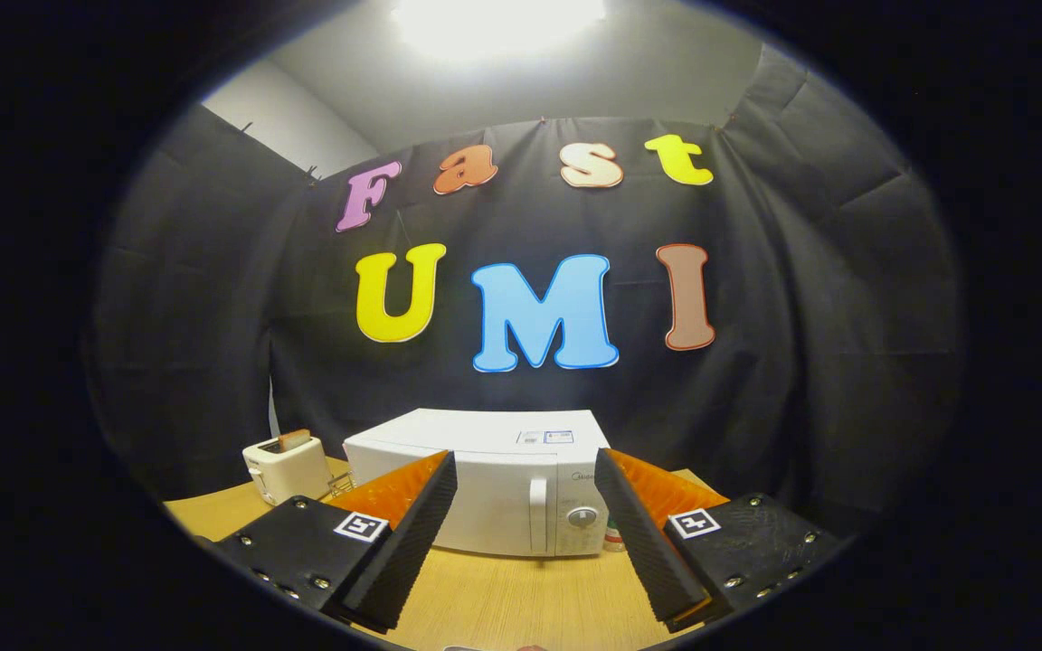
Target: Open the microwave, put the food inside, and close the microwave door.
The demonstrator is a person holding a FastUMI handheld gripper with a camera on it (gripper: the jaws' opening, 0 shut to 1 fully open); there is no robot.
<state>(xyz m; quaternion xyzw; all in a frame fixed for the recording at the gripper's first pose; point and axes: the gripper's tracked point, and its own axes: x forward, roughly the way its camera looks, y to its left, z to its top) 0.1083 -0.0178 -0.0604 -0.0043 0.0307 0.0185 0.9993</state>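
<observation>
A white microwave stands on the wooden table, beyond my fingers, its door closed. The vertical door handle and a round knob sit on its front right side. My gripper is open, with nothing between the fingers, and the microwave's front shows in the gap between them. The left finger and right finger hang above the table, well short of the microwave. I cannot make out any food in the frame.
A white toaster with a slice of bread in its slot stands to the left of the microwave. A small wire rack sits between them. A small bottle stands by the microwave's right front corner. Black cloth walls the booth behind.
</observation>
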